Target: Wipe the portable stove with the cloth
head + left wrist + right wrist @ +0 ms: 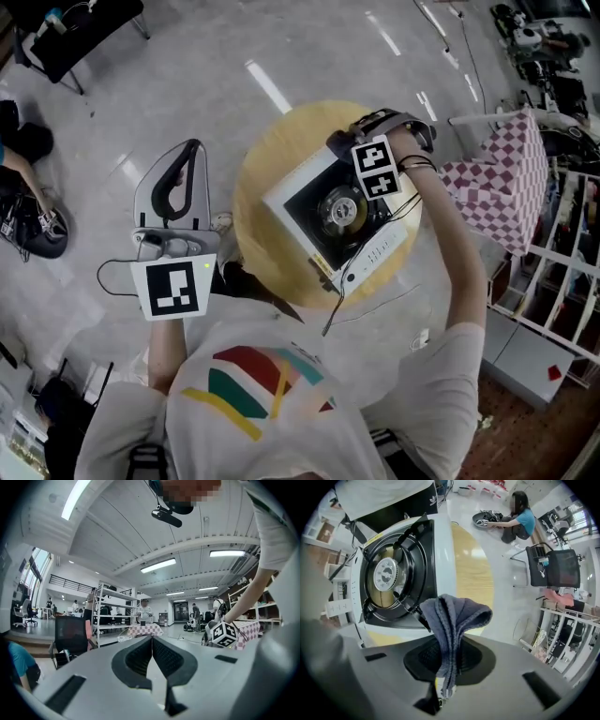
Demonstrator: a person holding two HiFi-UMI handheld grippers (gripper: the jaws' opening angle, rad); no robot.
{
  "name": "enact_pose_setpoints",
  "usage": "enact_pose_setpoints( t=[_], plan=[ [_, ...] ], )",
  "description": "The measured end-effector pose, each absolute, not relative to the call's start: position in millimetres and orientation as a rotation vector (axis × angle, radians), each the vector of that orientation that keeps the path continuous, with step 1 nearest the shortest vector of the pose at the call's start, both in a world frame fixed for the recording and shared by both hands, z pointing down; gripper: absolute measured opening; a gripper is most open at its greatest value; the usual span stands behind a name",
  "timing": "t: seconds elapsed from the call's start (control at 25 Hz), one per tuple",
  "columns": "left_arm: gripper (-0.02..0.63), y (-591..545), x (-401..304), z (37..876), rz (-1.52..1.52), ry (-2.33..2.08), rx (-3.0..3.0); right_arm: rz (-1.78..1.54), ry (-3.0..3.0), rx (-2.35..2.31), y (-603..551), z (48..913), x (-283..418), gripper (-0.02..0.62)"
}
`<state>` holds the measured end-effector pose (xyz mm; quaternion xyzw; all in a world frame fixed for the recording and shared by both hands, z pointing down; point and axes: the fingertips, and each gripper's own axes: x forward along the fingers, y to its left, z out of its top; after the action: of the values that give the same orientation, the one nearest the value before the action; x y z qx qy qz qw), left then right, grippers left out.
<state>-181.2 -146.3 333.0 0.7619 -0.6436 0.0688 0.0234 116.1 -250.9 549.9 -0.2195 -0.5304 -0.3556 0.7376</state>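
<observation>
The portable stove (pixel 323 220), white with a black top and a round burner (pixel 386 576), sits on a round wooden table (pixel 267 169). My right gripper (pixel 449 644) is shut on a folded grey cloth (pixel 452 618) that stands up from between the jaws. It hovers just off the stove's (pixel 440 545) edge, beside the black pan support. In the head view the right gripper (pixel 354 141) is at the stove's far side, below its marker cube (pixel 377 169). My left gripper (pixel 192 150) is held over the floor left of the table, shut and empty, with its jaws (pixel 151 640) meeting at the tip.
A checked-cloth table (pixel 502 183) and a white shelf rack (pixel 562 281) stand to the right. A thin cable (pixel 361 309) lies on the table's near edge. A person (pixel 518 520) sits on the floor, with a black office chair (pixel 558 566) nearby.
</observation>
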Motion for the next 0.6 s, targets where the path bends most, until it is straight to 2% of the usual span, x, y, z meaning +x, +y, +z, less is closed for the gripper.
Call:
enact_pose_setpoints(
  t=[0.32,0.6],
  plan=[
    [0.006,-141.3,-181.3,333.6,0.207,-2.001,2.363,-0.801,-1.175,-0.468,-239.6,554.1,108.8,0.032],
    [0.006,-134.0,-186.7,335.4,0.207,-2.023,2.339,-0.823,-1.226,-0.555,-198.2,556.2,66.9,0.032]
  ],
)
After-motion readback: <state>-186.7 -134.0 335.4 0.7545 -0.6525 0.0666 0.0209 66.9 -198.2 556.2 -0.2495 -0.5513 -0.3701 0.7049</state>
